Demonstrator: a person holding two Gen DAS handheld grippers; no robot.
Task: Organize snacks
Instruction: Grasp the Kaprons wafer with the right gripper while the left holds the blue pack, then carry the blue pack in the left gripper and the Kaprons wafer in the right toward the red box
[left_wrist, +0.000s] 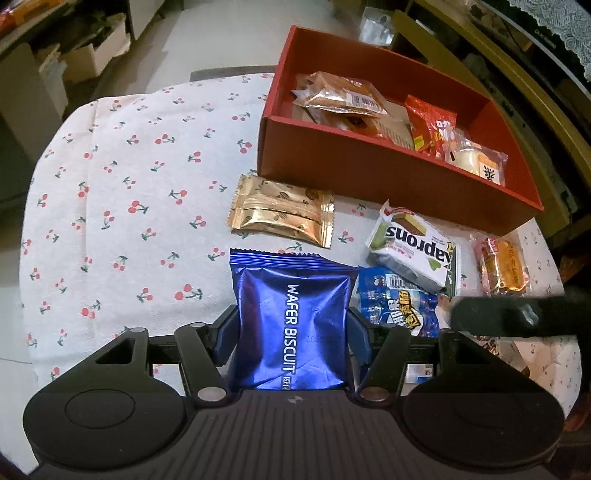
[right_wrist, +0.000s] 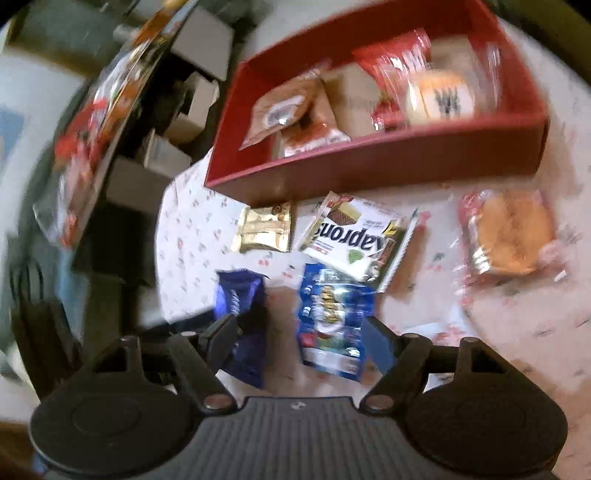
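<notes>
My left gripper (left_wrist: 291, 332) is shut on a blue wafer biscuit pack (left_wrist: 291, 325), held above the cherry-print tablecloth (left_wrist: 129, 184). A red box (left_wrist: 388, 173) at the back right holds several snack packs. In front of it lie a gold packet (left_wrist: 282, 214), a white Napron's wafer pack (left_wrist: 413, 251), a blue-and-white pack (left_wrist: 399, 299) and an orange cake pack (left_wrist: 502, 266). My right gripper (right_wrist: 299, 332) is open and empty, hovering over the blue-and-white pack (right_wrist: 332, 325). The right wrist view is blurred. It also shows the blue wafer pack (right_wrist: 243, 314) and the red box (right_wrist: 369, 155).
The right gripper's black body (left_wrist: 517, 314) shows at the right in the left wrist view. The table edge runs along the left (left_wrist: 33, 221). Boxes and shelves (left_wrist: 85, 55) stand on the floor beyond. A chair or wooden frame (left_wrist: 517, 74) stands behind the box.
</notes>
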